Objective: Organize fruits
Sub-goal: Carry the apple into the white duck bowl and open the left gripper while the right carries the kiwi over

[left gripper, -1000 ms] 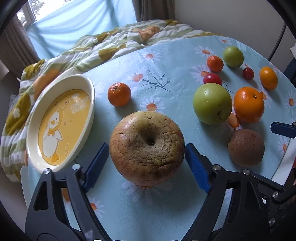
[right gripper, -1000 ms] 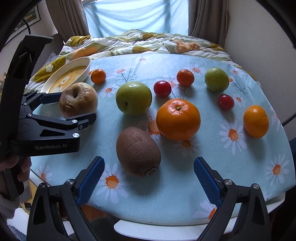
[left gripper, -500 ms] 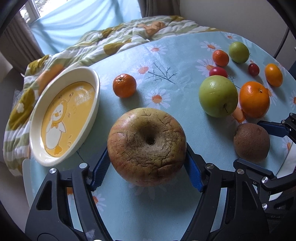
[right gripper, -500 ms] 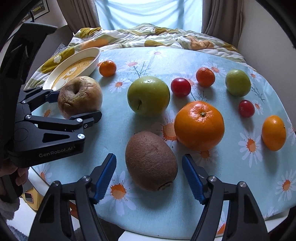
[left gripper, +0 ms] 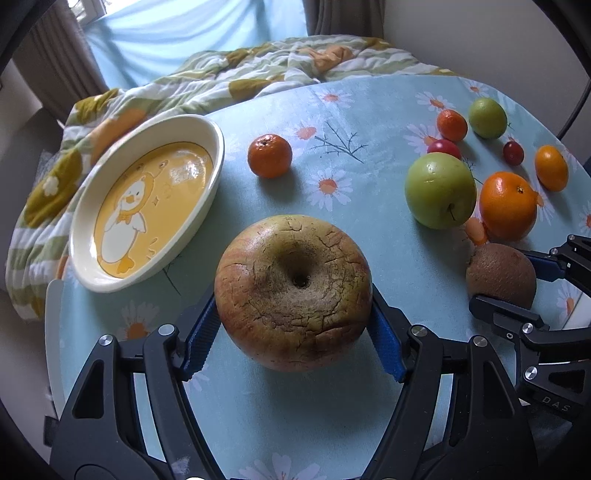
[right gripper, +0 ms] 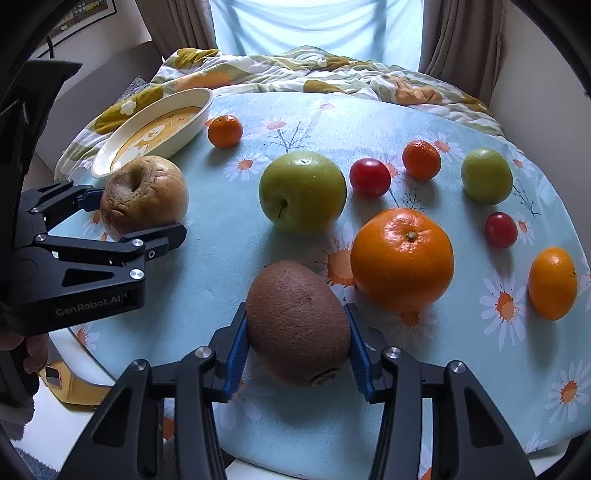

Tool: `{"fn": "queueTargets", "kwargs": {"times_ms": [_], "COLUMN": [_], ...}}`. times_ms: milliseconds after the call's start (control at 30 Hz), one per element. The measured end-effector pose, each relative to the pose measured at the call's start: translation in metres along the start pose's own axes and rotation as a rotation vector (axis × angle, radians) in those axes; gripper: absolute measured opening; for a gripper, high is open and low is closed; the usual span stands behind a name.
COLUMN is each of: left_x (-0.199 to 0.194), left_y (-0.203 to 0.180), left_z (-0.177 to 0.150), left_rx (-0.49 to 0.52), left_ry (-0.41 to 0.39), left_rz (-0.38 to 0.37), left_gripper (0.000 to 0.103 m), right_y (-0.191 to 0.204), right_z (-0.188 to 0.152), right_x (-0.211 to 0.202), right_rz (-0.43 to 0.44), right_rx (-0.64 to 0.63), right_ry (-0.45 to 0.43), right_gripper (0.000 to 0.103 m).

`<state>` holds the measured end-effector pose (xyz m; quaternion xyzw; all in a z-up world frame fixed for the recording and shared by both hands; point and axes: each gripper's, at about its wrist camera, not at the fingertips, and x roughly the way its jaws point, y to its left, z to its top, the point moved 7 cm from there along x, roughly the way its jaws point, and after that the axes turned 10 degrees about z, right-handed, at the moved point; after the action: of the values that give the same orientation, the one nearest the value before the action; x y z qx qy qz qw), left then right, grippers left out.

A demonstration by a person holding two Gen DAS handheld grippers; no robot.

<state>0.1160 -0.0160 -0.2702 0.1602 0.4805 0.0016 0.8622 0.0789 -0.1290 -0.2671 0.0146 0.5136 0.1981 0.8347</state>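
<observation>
This is a home, and it looks like a bedroom. A round table [right gripper: 258,424] wears a soft blue cloth with daisies [left gripper: 369,110] on it. Right behind the table lies a rumpled quilt [right gripper: 295,74] with green stripes and orange shapes, like the cover on a bed. Behind the quilt, brown curtains [right gripper: 458,40] hang on both sides of a bright window covered with pale blue cloth [right gripper: 314,26]. On the table sits a child's dish with a cartoon duck [left gripper: 147,206]. A framed picture [right gripper: 85,11] hangs on the wall far to the left of the table.

Right gripper [right gripper: 295,356] now closed onto kiwi [right gripper: 297,323] (left gripper [left gripper: 291,334] likewise, on wrinkled apple [left gripper: 293,291]).
</observation>
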Motion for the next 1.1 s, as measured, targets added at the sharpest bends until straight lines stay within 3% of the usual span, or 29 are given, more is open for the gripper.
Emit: {"fn": "queueTargets", "kwargs": {"times_ms": [300,667,1100], "left_x": [-0.042,-0.093,-0.066], "left_y": [0.012,0.051,0.132], "left_z": [0.014,0.039,0.073], "left_rx": [-0.091,-0.214,-0.246], "left_ry": [-0.042,-0.118,-0.125], "left_rz": [0.043,0.115,0.114], "left_gripper": [0.079,0.079,0.079], "right_y": [0.006,0.02,0.059], "right_z": [0.012,0.058,0.144], "right_x": [-0.029,-0.066,-0.051], "right_rz": [0.049,0.099,0.122], "right_rx": [-0.062,-0.166,-0.178], "right_ry": [-0.033,-0.069,-0.106], "right_gripper": [0.044,0.044,0.044]}}
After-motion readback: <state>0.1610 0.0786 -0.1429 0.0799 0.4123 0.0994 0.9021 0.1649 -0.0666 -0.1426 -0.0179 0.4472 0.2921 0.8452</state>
